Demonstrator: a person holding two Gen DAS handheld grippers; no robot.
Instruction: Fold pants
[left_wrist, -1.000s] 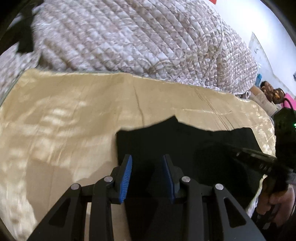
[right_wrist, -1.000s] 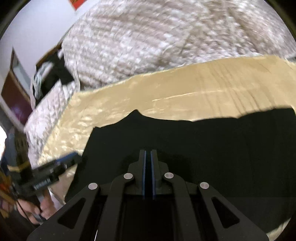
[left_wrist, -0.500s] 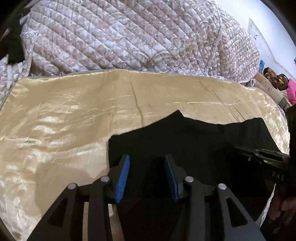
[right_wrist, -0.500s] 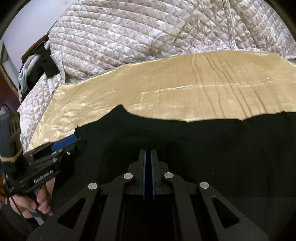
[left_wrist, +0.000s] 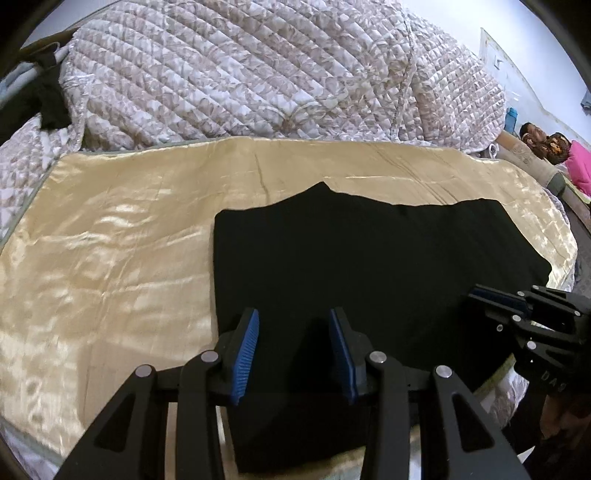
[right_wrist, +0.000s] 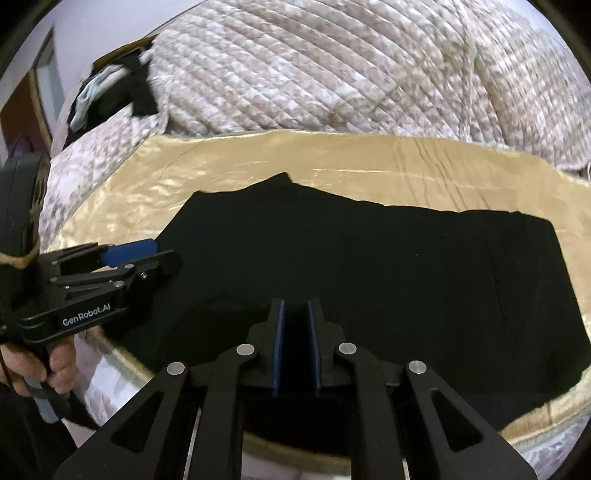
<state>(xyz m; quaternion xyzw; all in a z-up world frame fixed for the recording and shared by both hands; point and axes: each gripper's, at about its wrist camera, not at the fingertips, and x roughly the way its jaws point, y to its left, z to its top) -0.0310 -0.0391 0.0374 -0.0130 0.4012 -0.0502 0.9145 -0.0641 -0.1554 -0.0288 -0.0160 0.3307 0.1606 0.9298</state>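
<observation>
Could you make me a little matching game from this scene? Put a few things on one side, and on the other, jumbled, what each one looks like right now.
Things:
1. pants
2. satin sheet
3. quilt
4. left gripper

Descriptions:
A. shiny gold, spread flat
B. black, lying flat on the gold cloth
C. padded, pale patterned, heaped at the back
D. blue-lined fingers held wide apart

Pairs: 1-B, 2-A, 3-C, 4-D

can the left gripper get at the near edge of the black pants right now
Probably yes. The left gripper is open right over the black pants, which lie flat on the gold sheet with nothing between.
</observation>
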